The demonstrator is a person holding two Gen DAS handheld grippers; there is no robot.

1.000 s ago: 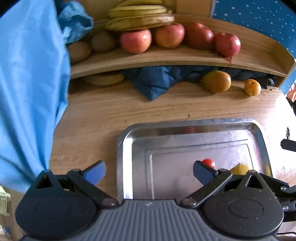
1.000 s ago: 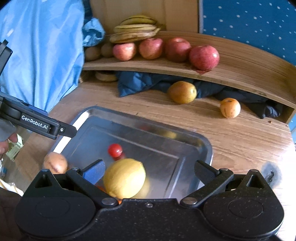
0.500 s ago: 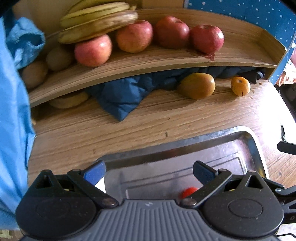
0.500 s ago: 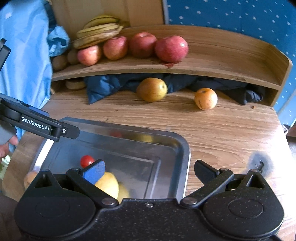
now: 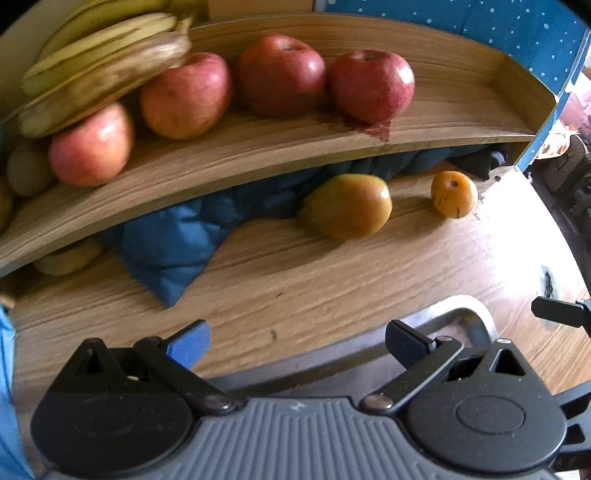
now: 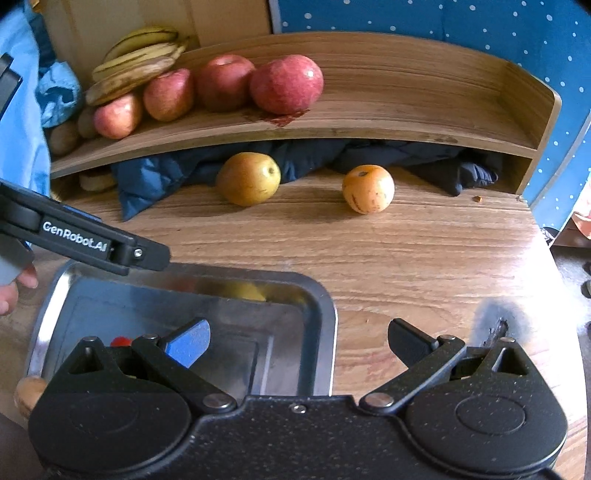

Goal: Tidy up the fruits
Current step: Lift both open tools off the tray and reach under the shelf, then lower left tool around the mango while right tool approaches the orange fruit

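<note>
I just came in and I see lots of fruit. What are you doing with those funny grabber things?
A person holds a tool in each hand, sorting fruit. Both the left tool and the right tool are open and hold nothing. They point toward a yellow-green pear and a small orange fruit lying loose on the wooden table, below the shelf of apples and bananas. A metal tray sits under the tools, with a small red fruit in it.

Red apples (image 6: 286, 88) and browning yellow bananas (image 6: 136, 61) on the shelf (image 6: 406, 110), yellow-green pear (image 6: 248, 179) and orange fruit (image 6: 368, 189) below it, white-dotted blue wall (image 6: 443, 29)
</note>
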